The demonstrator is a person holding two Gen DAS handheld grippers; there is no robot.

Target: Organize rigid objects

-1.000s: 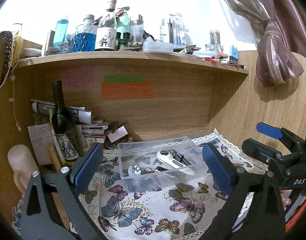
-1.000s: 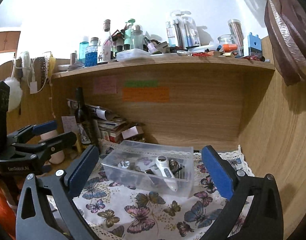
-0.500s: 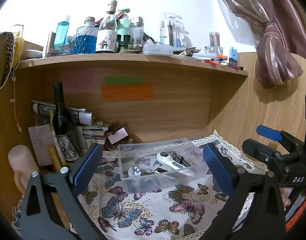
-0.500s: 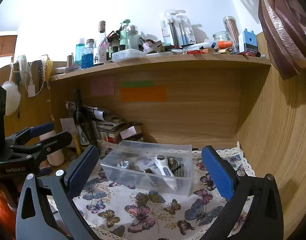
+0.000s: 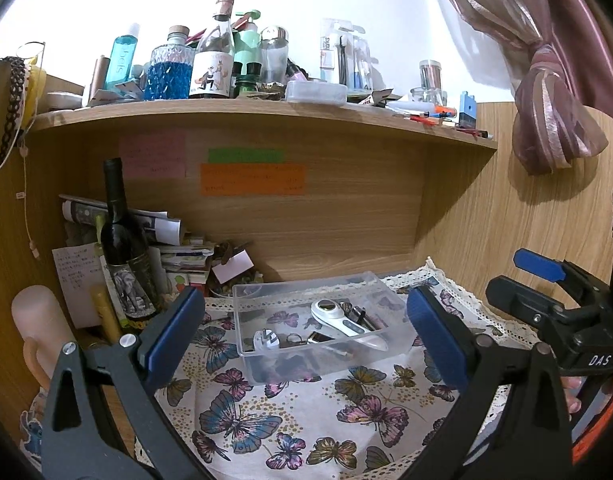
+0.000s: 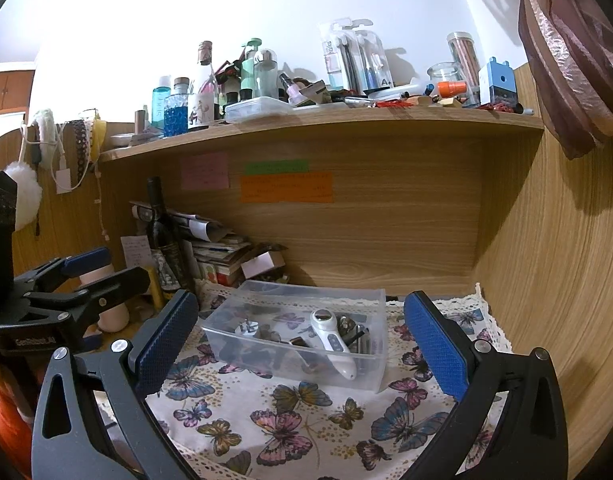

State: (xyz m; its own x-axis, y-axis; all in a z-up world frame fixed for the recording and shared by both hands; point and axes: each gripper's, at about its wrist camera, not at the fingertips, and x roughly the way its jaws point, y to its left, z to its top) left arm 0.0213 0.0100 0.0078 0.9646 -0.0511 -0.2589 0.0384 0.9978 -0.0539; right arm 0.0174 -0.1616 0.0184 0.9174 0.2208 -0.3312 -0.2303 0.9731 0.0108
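Observation:
A clear plastic box point(image 5: 266, 364) point(image 6: 362, 372) sits on a butterfly cloth point(image 5: 290, 432) point(image 6: 290, 420). Inside lie a white handheld device point(image 5: 346, 326) point(image 6: 332, 340), a white plug point(image 5: 264, 338) point(image 6: 244, 327) and several small dark metal items. My left gripper point(image 5: 302, 332) is open and empty, held back from the box; it also shows in the right wrist view point(image 6: 86, 270). My right gripper point(image 6: 300, 330) is open and empty, also back from the box; it shows at the right in the left wrist view point(image 5: 542, 276).
A dark wine bottle point(image 5: 124, 248) and stacked papers point(image 5: 174, 252) stand at the back left. A wooden shelf point(image 5: 266, 114) overhead carries bottles and jars. A wood wall point(image 6: 554, 280) and a tied curtain point(image 5: 546, 120) are at the right.
Both views have drifted slightly, raising and pulling back a little from the box. The box and its contents have not moved. Both grippers stay open.

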